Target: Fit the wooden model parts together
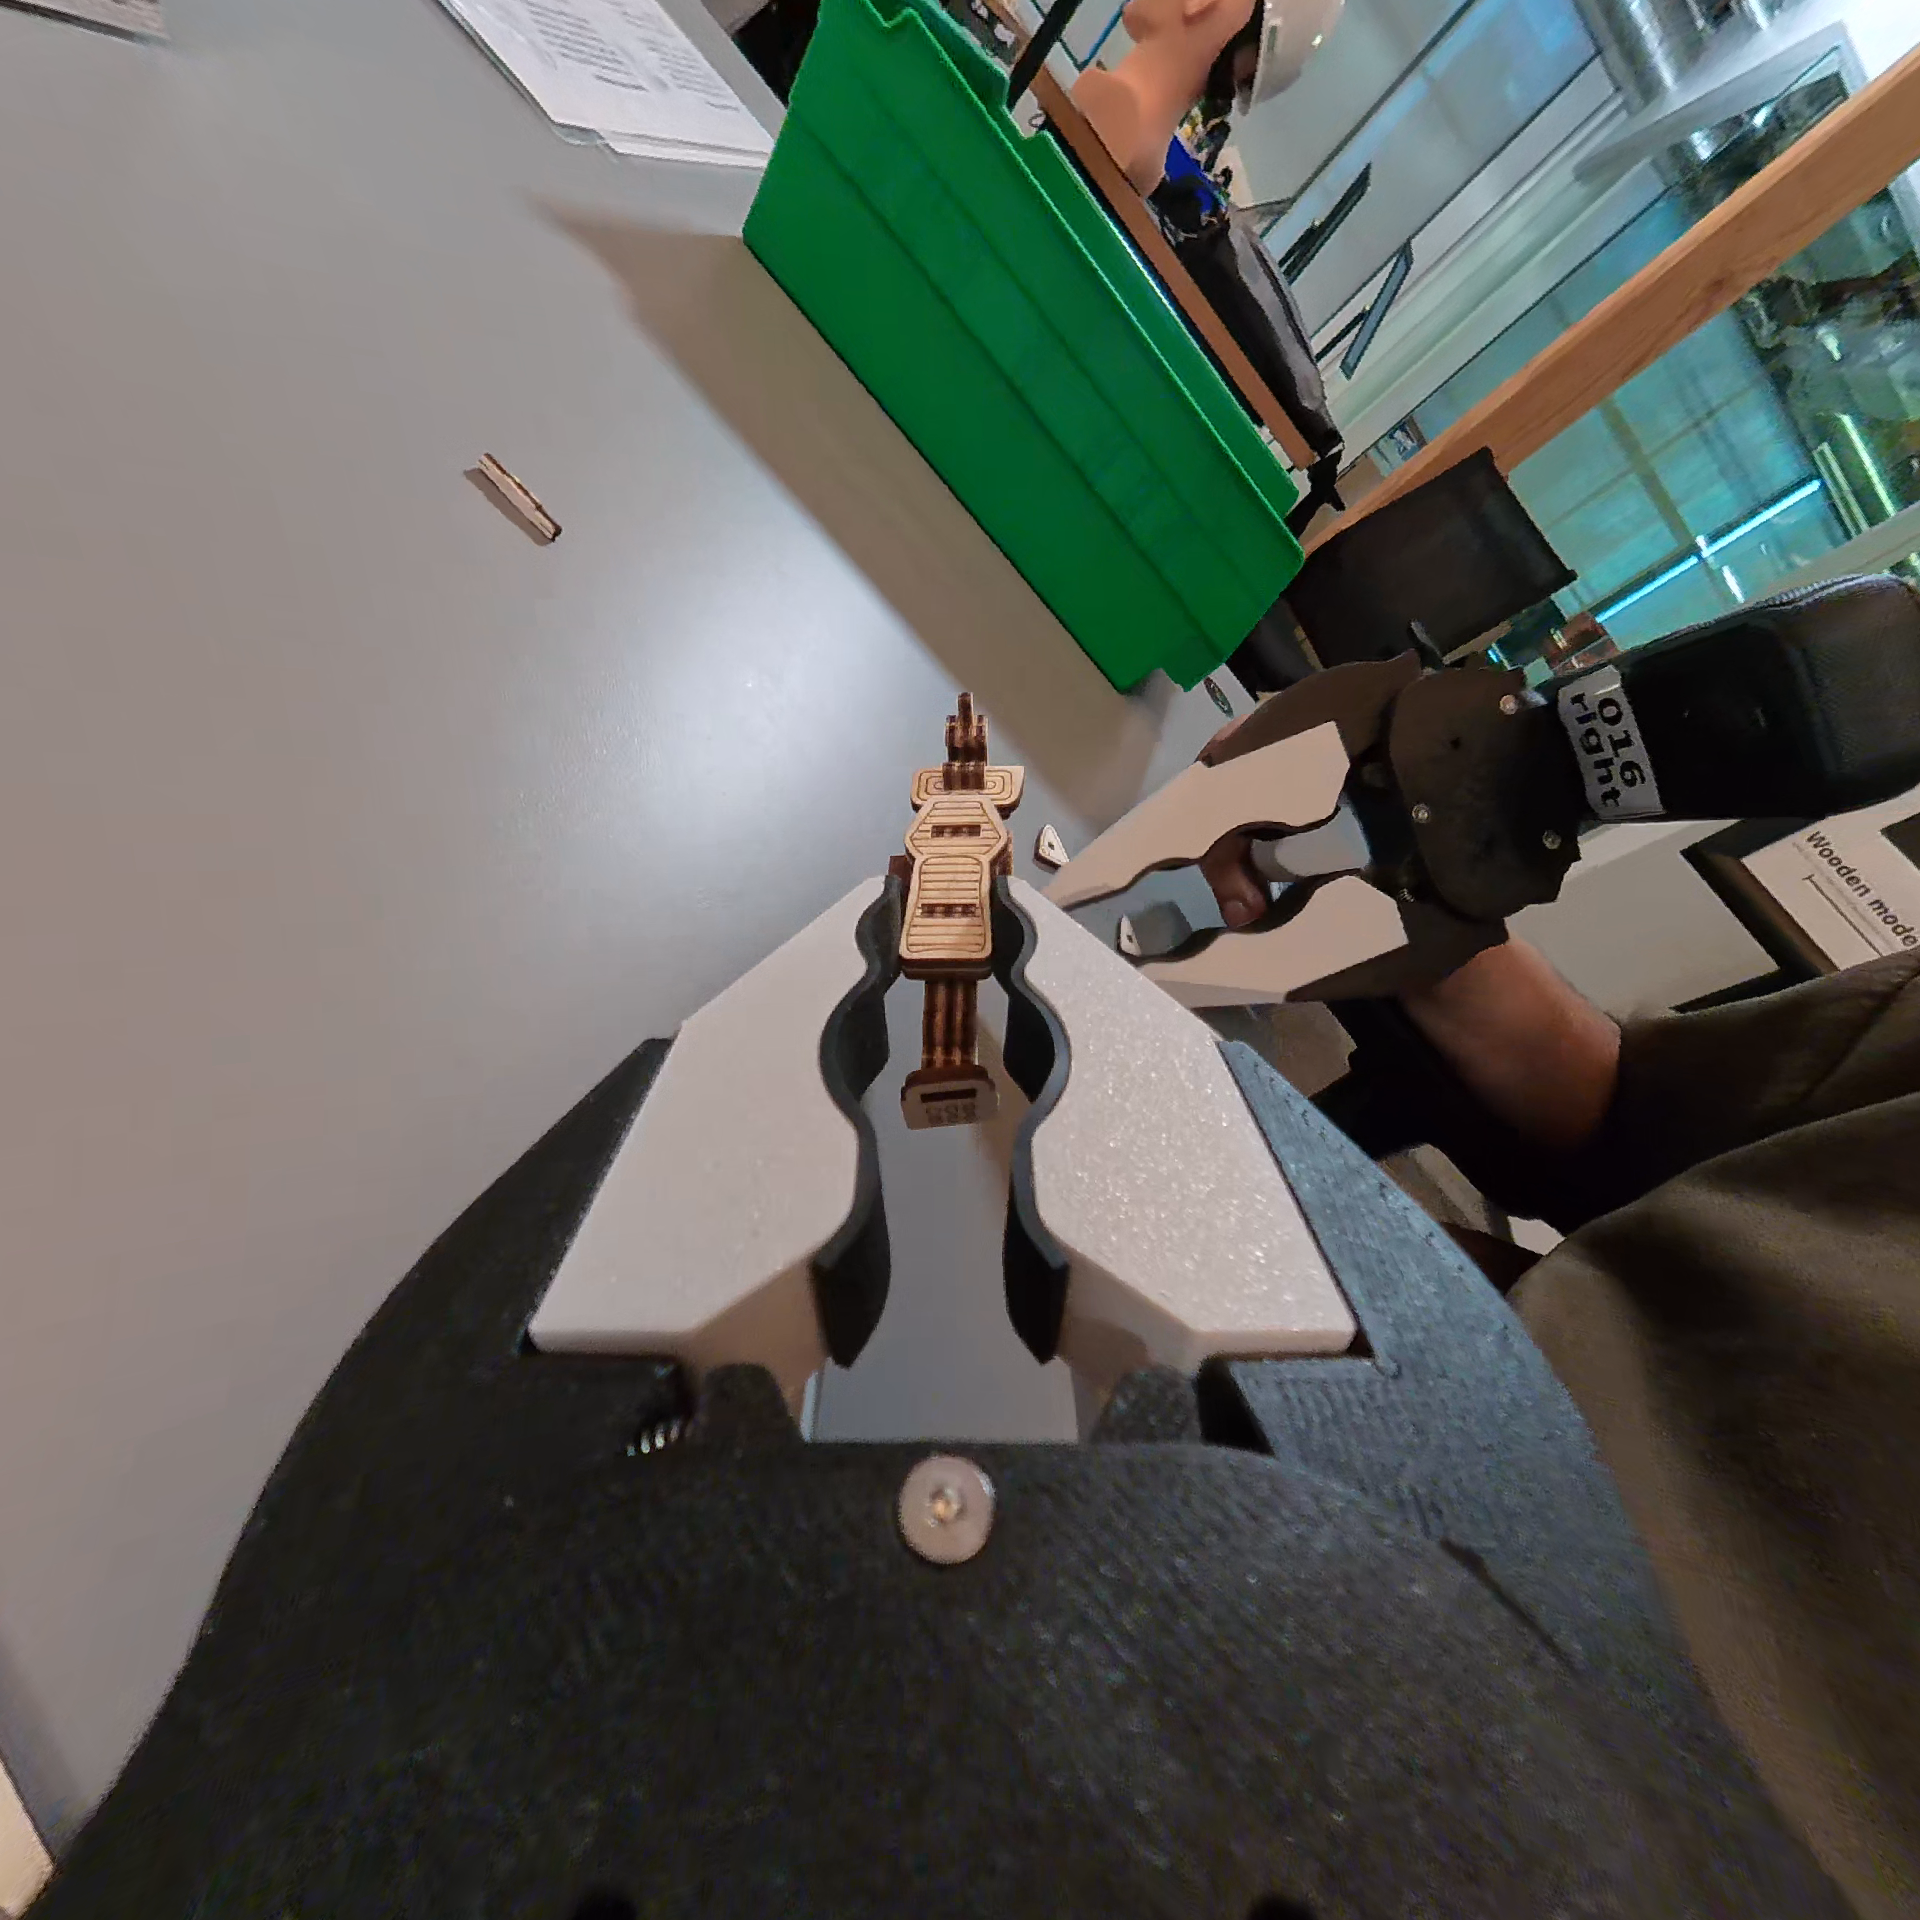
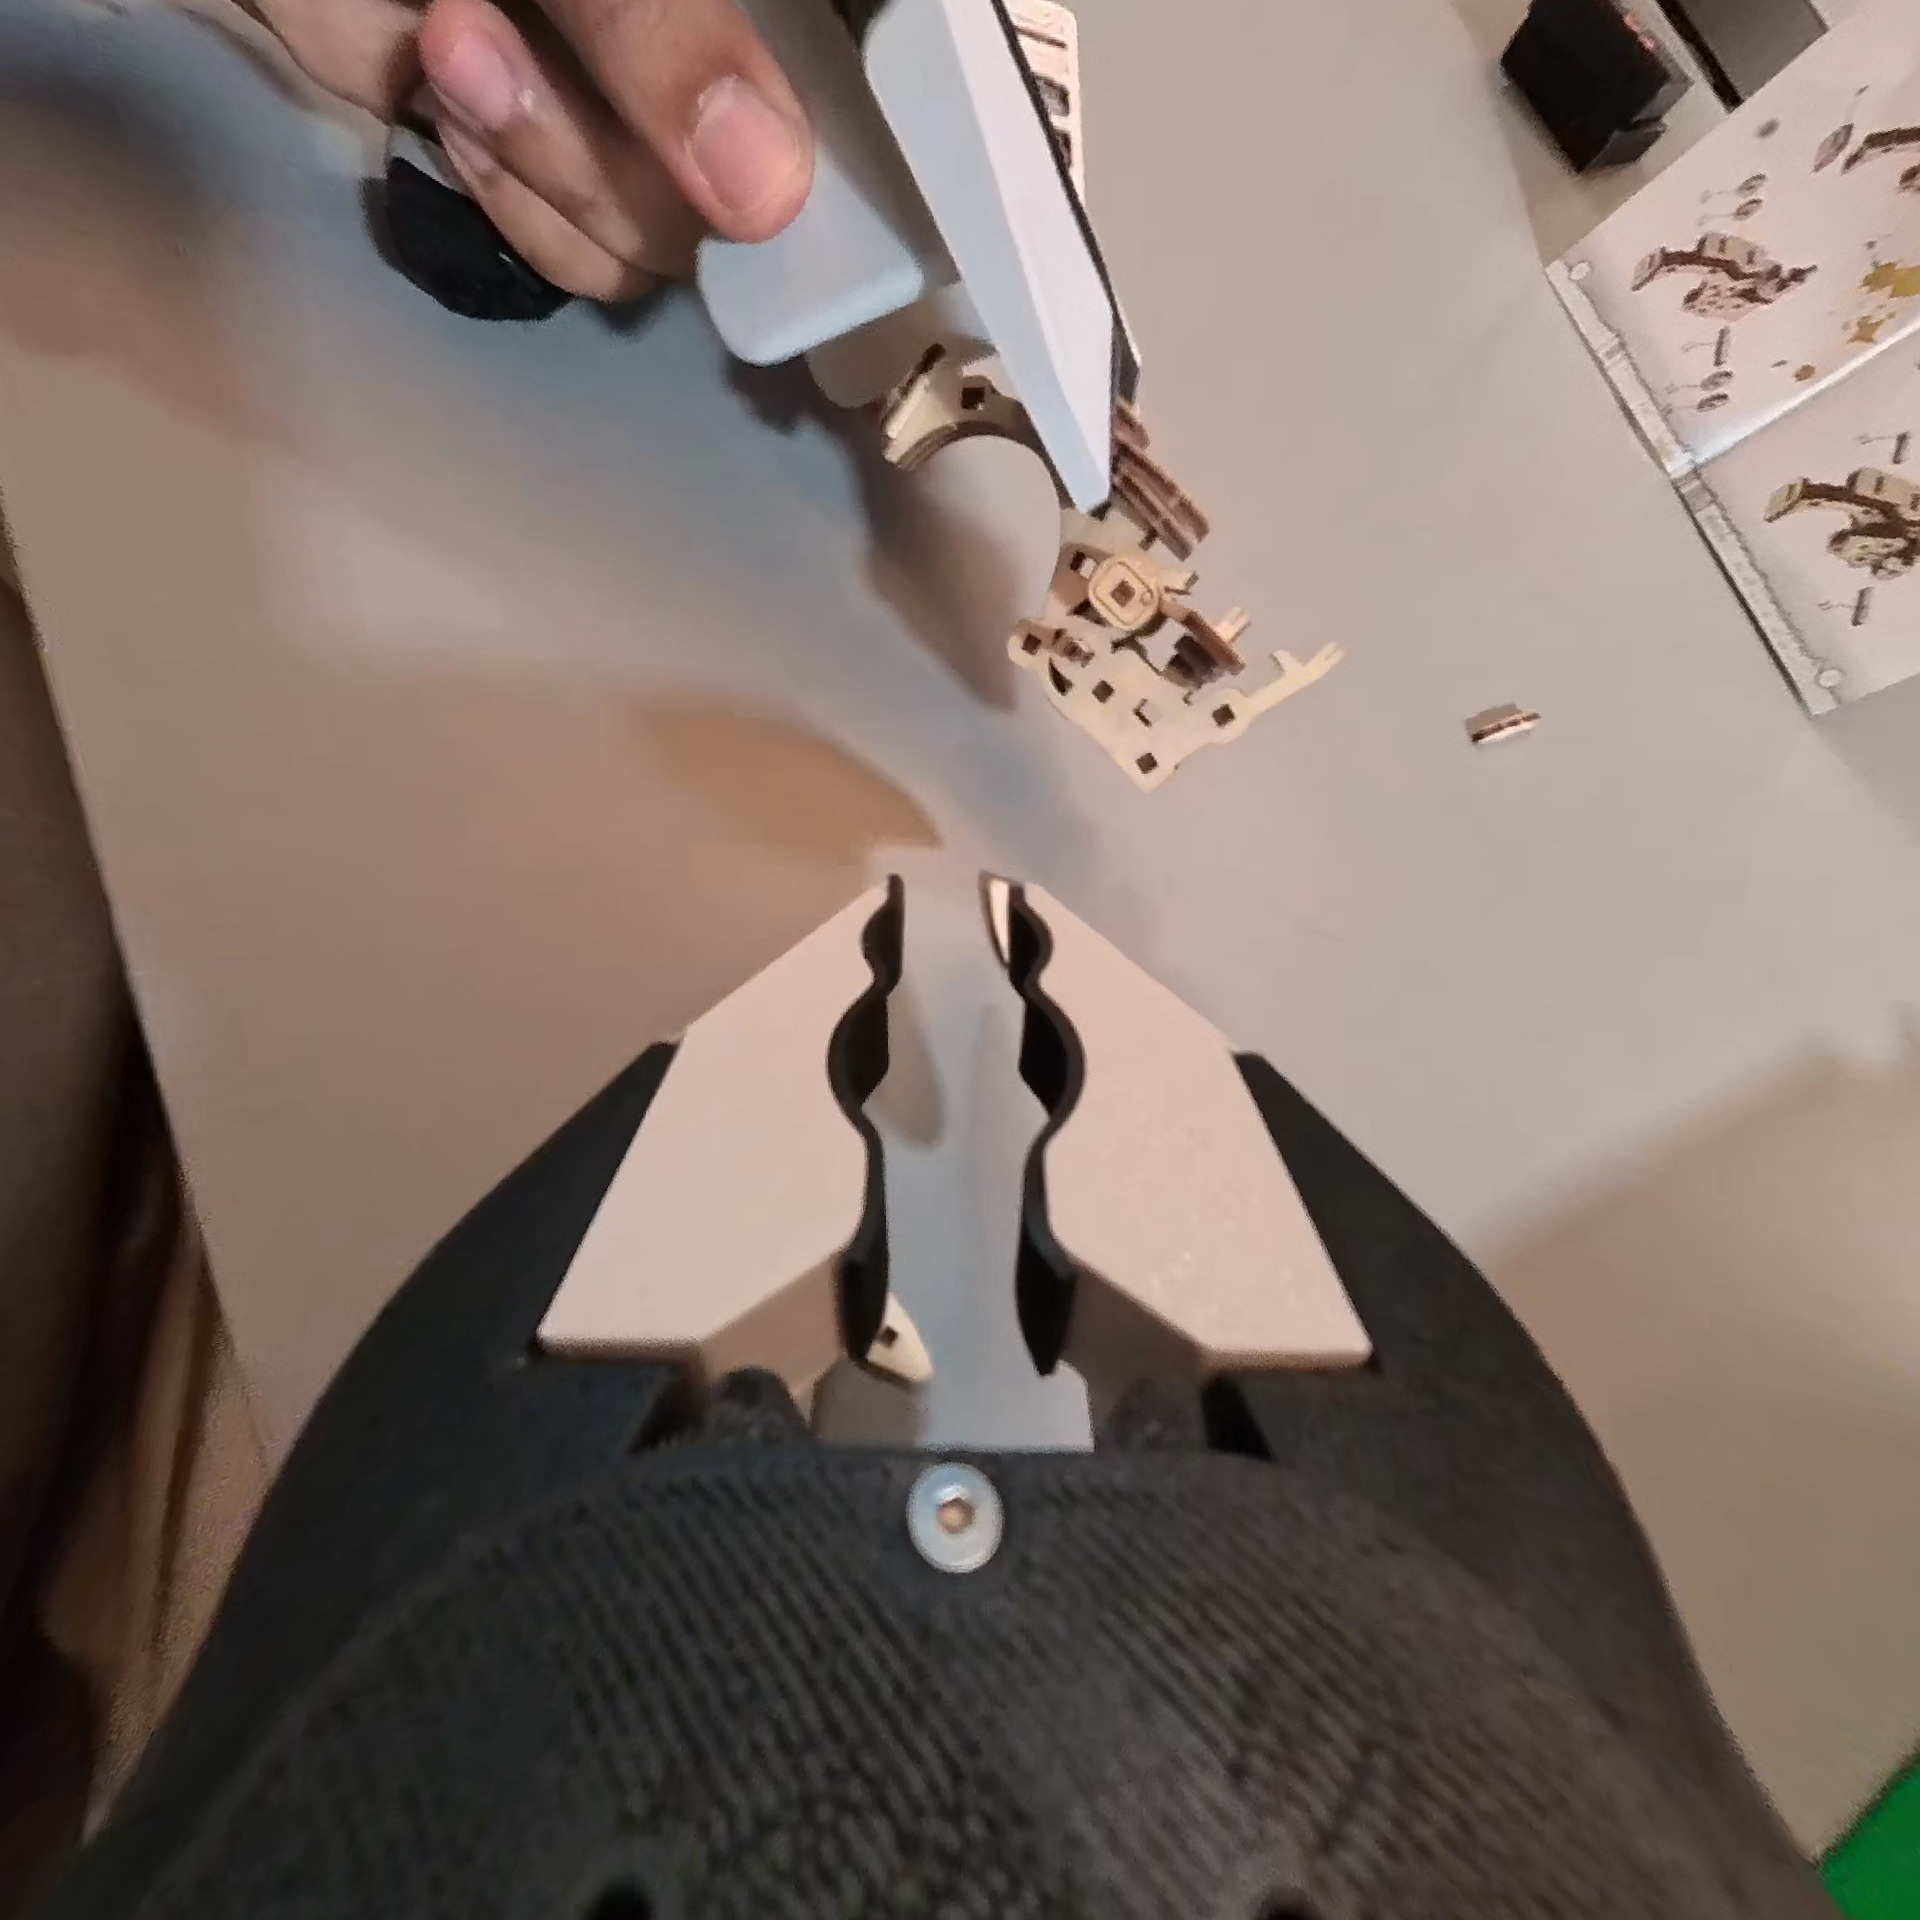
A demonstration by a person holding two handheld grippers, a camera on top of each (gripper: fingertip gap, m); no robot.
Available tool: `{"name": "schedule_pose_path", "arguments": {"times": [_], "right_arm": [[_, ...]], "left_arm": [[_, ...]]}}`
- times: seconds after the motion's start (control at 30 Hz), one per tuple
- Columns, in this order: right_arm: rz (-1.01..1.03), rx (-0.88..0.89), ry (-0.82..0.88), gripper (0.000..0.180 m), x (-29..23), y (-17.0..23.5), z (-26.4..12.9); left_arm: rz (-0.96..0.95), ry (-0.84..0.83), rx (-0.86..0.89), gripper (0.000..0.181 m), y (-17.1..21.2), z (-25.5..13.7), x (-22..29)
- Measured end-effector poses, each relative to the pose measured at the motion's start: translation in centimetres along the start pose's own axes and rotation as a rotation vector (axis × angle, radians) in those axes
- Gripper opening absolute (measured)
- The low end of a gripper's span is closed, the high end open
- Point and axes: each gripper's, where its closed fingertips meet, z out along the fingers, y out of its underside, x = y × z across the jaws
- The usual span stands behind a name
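Pale laser-cut wooden model (image 1: 948, 894), half-built with slotted plates and striped edges, held off the grey table, small loose wooden piece (image 2: 1501, 724) lying flat nearby

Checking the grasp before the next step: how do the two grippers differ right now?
The left gripper is shut on the wooden model; the right gripper is open with nothing clamped. The left is lifted off the table; the right points down at it. Both have white fingers with wavy black pads.
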Motion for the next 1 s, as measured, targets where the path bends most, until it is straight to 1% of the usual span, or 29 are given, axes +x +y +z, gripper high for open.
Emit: {"name": "schedule_pose_path", "arguments": {"times": [0.17,0.47,0.6,0.77,0.9,1.0], "right_arm": [[0.049,-0.041,0.036,0.017,1.3,1.1,-0.1],[0.110,-0.065,0.041,0.012,1.3,1.4,0.7],[0.173,-0.055,0.024,0.007,1.1,1.3,1.0],[0.186,-0.050,0.005,0.005,0.9,1.4,0.7],[0.196,-0.030,-0.016,0.005,0.7,1.0,0.5],[0.178,-0.041,0.005,0.010,0.9,1.2,0.5]], "left_arm": [[-0.029,0.013,0.002,0.014,0.0,0.0,-0.1],[-0.056,0.029,-0.005,0.013,0.1,0.0,-0.2],[-0.070,0.047,-0.021,0.014,0.3,0.1,-0.1],[-0.070,0.056,-0.043,0.014,0.6,0.2,0.1],[-0.080,0.068,-0.057,0.014,0.8,0.3,0.1],[-0.077,0.069,-0.072,0.014,1.0,0.4,0.2]]}}
